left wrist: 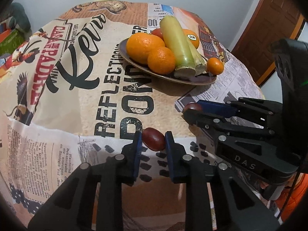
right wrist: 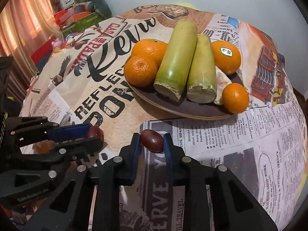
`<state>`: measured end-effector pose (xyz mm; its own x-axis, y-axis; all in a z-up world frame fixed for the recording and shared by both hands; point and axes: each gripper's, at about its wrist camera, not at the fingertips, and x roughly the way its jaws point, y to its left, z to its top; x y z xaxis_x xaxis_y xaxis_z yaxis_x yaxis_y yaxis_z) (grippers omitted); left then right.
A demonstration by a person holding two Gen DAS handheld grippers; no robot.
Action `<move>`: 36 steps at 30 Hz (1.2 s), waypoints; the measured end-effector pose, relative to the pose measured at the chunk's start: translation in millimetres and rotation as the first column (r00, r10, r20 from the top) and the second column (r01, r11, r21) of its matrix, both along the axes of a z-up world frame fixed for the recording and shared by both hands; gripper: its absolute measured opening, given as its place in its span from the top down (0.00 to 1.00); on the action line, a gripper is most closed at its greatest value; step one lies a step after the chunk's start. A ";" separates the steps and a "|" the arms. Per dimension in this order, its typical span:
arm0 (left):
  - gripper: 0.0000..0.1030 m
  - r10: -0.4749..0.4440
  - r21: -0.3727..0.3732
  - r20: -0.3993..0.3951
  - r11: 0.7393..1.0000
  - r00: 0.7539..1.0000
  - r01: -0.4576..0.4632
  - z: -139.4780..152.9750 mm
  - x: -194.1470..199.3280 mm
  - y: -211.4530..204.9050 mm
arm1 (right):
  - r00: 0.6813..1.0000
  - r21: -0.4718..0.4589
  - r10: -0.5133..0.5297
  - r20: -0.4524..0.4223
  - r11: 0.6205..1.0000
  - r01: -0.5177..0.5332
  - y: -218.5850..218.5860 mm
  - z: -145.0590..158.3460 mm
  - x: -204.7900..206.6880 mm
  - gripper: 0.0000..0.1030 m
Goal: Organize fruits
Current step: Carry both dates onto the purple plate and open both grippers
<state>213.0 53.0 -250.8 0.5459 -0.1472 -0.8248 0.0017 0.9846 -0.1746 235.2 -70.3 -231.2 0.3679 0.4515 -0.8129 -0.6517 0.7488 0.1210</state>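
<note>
My left gripper [left wrist: 153, 139] is shut on a small dark red fruit [left wrist: 154, 139], held above the near part of the table. My right gripper [right wrist: 152, 140] is shut on a second dark red fruit [right wrist: 152, 140]. Each gripper shows in the other view: the right gripper [left wrist: 192, 108] with its fruit [left wrist: 192, 107], the left gripper [right wrist: 95, 133] with its fruit [right wrist: 94, 131]. A dark plate [left wrist: 192, 79] further back holds several oranges [left wrist: 144, 47] and two green sugarcane pieces [left wrist: 176, 42]. The plate [right wrist: 192, 109] lies just beyond my right gripper.
A printed newspaper-pattern cloth [left wrist: 67, 115] covers the round table. A wooden door [left wrist: 273, 30] stands at the back right. Boxes and clutter [right wrist: 77, 17] sit beyond the table's far left, by a curtain [right wrist: 25, 23].
</note>
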 end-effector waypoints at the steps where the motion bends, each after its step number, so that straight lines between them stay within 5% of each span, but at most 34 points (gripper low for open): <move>1: 0.78 0.000 0.003 0.001 1.000 1.000 0.000 0.2 0.3 -0.5 | 1.000 0.000 -0.001 0.000 1.000 0.001 0.0 -0.1 -0.3 0.79; 16: 0.78 0.017 -0.005 0.084 1.000 0.996 -0.017 40.7 3.6 7.0 | 0.992 0.080 -0.111 0.063 0.991 0.106 -40.9 35.7 4.3 0.79; 27: 0.78 -0.004 -0.003 0.179 1.000 0.984 0.005 75.0 41.2 1.4 | 0.976 0.131 -0.184 0.120 0.977 0.168 -55.8 58.4 32.1 0.79; 36: 0.78 -0.001 0.017 0.200 1.000 0.980 -0.003 74.1 75.9 2.3 | 0.971 0.103 -0.196 0.134 0.978 0.183 -44.9 50.4 64.4 0.79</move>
